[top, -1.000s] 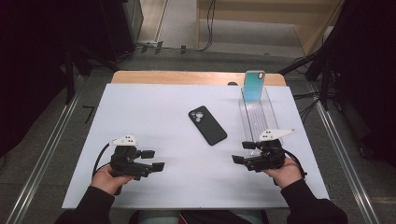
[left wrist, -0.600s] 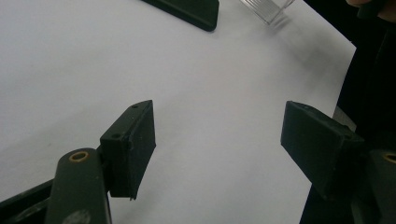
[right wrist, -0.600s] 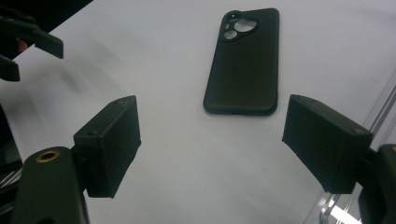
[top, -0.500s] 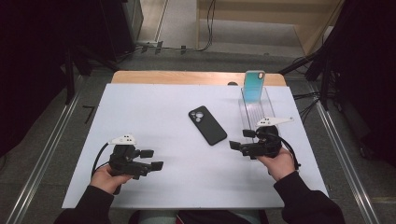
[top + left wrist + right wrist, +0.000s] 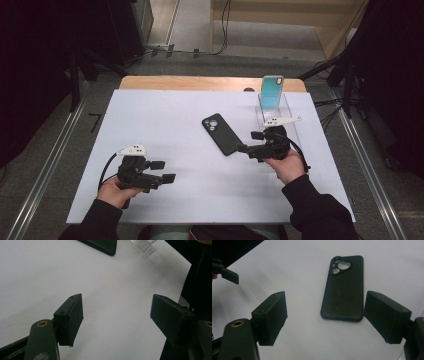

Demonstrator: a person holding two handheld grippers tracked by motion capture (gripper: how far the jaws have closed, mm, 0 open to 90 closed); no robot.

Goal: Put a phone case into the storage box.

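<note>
The right hand-held gripper (image 5: 245, 148) has moved toward the black phone (image 5: 223, 133), which lies flat at the middle of the desk (image 5: 165, 115). Its jaws have just been opening and stand wide, nothing between them, so a grasp seems near. The left hand-held gripper (image 5: 169, 176) waits wide and empty.

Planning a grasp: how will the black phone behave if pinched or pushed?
The black phone looks stiff, so it likely won't flex. It lies flat on the white table, so it probably slides, not rolls. Its thin edges may be hard to pinch.
</note>
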